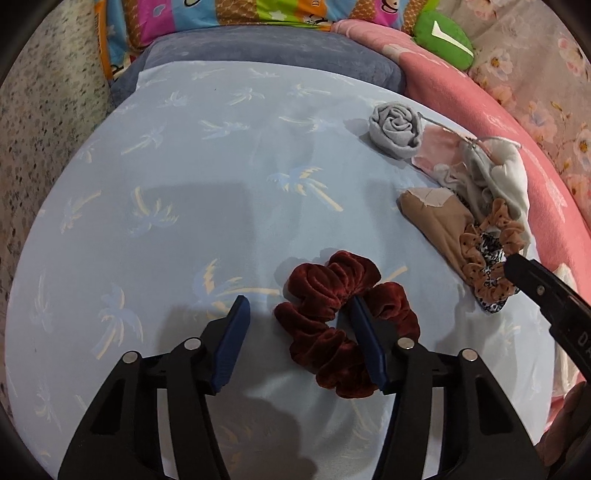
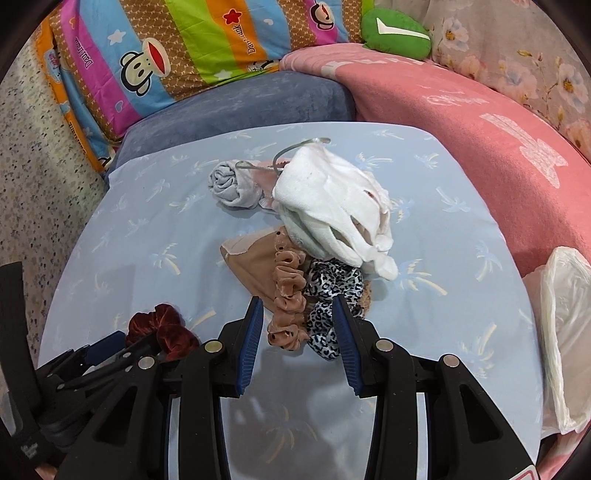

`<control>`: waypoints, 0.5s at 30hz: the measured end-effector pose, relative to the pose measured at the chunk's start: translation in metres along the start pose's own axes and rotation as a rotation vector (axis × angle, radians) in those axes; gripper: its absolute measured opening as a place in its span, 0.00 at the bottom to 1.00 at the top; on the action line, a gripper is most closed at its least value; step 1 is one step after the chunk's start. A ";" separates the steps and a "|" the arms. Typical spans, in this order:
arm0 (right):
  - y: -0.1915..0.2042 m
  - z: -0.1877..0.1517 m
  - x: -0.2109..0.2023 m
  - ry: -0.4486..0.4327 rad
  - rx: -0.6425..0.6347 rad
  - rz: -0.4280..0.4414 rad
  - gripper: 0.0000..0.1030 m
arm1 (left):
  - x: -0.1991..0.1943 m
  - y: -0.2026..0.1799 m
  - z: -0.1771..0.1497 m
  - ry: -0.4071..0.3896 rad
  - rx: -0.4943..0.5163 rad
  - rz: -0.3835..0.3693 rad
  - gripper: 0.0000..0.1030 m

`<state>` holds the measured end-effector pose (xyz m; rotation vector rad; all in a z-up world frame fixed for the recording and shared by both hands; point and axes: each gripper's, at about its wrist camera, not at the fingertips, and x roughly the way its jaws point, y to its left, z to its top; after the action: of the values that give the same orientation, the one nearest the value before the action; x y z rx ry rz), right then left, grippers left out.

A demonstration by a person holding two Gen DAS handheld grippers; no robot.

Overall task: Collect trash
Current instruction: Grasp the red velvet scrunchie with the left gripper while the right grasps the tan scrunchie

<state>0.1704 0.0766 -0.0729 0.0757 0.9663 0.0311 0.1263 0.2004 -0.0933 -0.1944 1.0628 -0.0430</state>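
Note:
A dark red velvet scrunchie [image 1: 343,317] lies on the pale blue palm-print cloth [image 1: 184,177]. My left gripper [image 1: 299,306] is open; its right finger rests inside the scrunchie's ring, its left finger on bare cloth. My right gripper [image 2: 298,306] is open around a tan dotted scrunchie [image 2: 290,295] and a leopard-print scrunchie [image 2: 332,295], which lie between its fingers. Behind them lie a beige cloth piece [image 2: 251,258], a white rag [image 2: 332,206] and a rolled grey sock [image 2: 229,184]. The red scrunchie and left gripper show at lower left in the right wrist view [image 2: 162,328].
A white plastic bag [image 2: 565,332] lies at the right edge on a pink blanket [image 2: 480,122]. A grey-blue cushion [image 2: 240,107], a colourful monkey-print quilt [image 2: 166,55] and a green plush [image 2: 395,33] sit behind. Speckled floor [image 2: 44,184] lies left.

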 end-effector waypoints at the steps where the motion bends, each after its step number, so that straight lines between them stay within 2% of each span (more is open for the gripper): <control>1: 0.000 0.000 0.004 0.007 0.000 0.002 0.34 | 0.000 -0.002 -0.001 -0.003 0.010 0.003 0.44; 5: -0.002 -0.002 0.013 0.030 0.019 0.024 0.12 | 0.001 -0.003 0.001 0.007 0.009 -0.026 0.23; 8: -0.003 -0.002 0.007 0.008 0.025 0.034 0.10 | 0.000 -0.004 0.003 0.015 0.001 -0.042 0.18; 15: -0.011 0.008 -0.032 -0.078 0.033 0.053 0.09 | -0.014 -0.022 0.008 -0.015 0.026 -0.057 0.17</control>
<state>0.1587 0.0638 -0.0424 0.1322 0.8871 0.0601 0.1276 0.1816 -0.0734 -0.2013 1.0411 -0.1058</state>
